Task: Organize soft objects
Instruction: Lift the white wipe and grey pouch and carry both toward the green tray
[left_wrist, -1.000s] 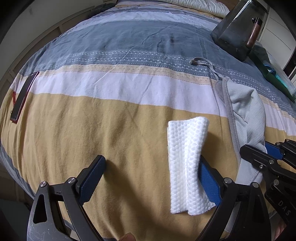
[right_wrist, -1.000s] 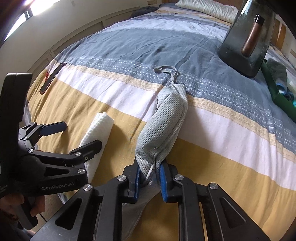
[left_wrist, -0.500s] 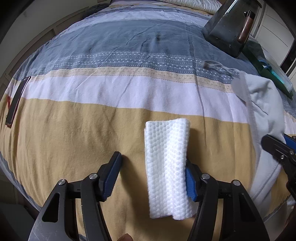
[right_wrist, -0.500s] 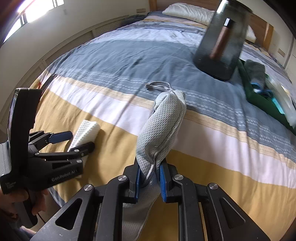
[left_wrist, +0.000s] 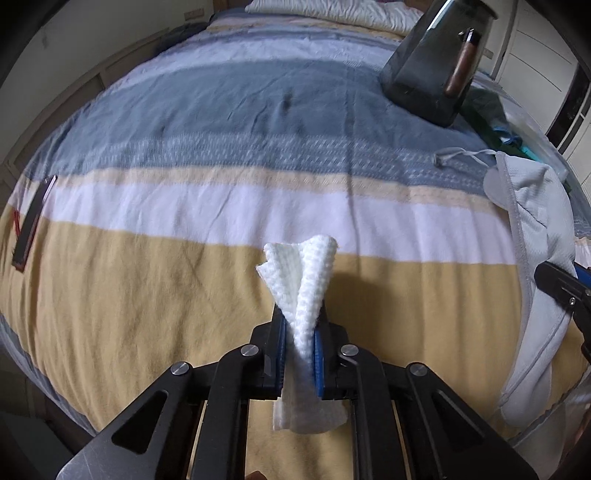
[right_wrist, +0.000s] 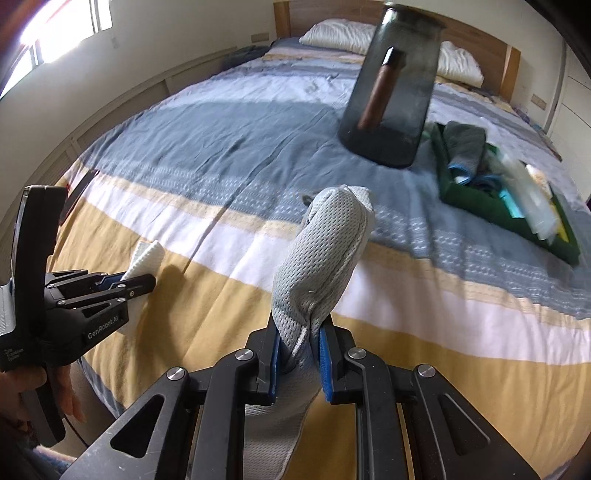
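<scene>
**Both tongs loaded above the striped bed**

Left wrist view: The left tongs (left_wrist: 300, 343) have just been closing and now pinch the white waffle cloth (left_wrist: 301, 288) between the blue pads. The cloth's upper end fans out above the pads; its lower end hangs below them. Beneath lies the bed (left_wrist: 147, 288), covered in yellow, white and grey-blue bands. A flat dark object with a red edge (left_wrist: 33, 225) lies on the cover near the left edge, well apart from the cloth. A dark translucent container (left_wrist: 432, 70) with a brown cylinder inside stands at upper right. The grey mesh garment (left_wrist: 532, 229) hangs at the right edge, its drawstring trailing on the grey-blue band. A tip of the right tongs (left_wrist: 561, 284) enters beside it. Nothing lies between the cloth and the container.

Right wrist view: The right tongs (right_wrist: 299, 358) are pressed together on the grey mesh garment (right_wrist: 321, 266), which rises from the pads in a rounded bundle and blocks part of the bed behind it. At left, a hand (right_wrist: 22, 391) holds the left tongs (right_wrist: 133, 282), with the white waffle cloth (right_wrist: 147, 254) showing at their tips. The dark translucent container (right_wrist: 391, 92) stands beyond the garment. Just to its right sits a green tray (right_wrist: 476, 206) holding folded cloths and clear packets. Pillows (right_wrist: 343, 35) lie at the wooden headboard (right_wrist: 476, 48).
</scene>
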